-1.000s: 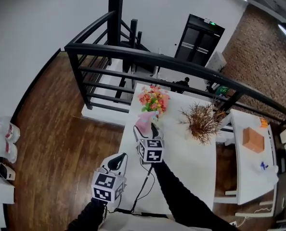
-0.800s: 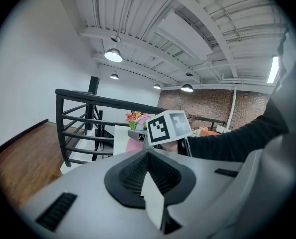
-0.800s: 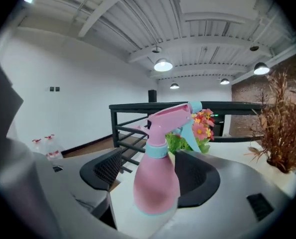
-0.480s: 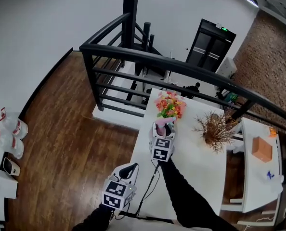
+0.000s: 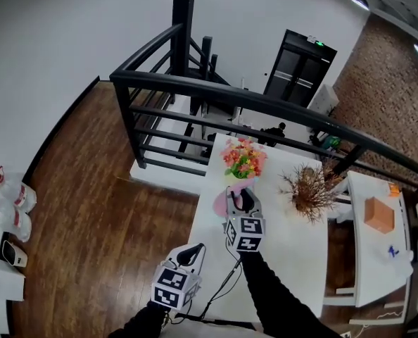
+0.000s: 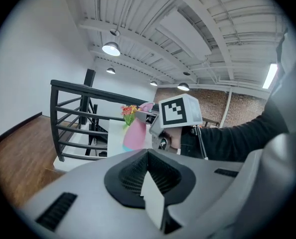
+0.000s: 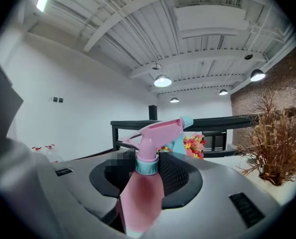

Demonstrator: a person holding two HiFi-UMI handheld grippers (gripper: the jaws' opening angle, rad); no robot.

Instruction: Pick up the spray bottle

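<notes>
The pink spray bottle (image 7: 147, 193) with a teal collar and nozzle tip sits between the jaws of my right gripper (image 7: 148, 171), which are closing on its body. It hangs upright above the white table (image 5: 293, 259). From the head view the bottle (image 5: 222, 203) shows at the left side of the right gripper (image 5: 241, 197), in front of the flowers. The left gripper view shows the bottle (image 6: 135, 133) held by the right gripper (image 6: 153, 117). My left gripper (image 5: 189, 253) hovers at the table's near left edge, its jaws (image 6: 148, 156) together with nothing between them.
A bunch of orange and pink flowers (image 5: 243, 159) stands just behind the bottle. A dried brown plant (image 5: 311, 189) is to the right. A black railing (image 5: 195, 90) runs behind the table. An orange box (image 5: 378, 213) lies on a second white table at the right.
The right gripper's jaws have closed round the spray bottle and it has risen off the table with it. The left gripper has stayed about where it was.
</notes>
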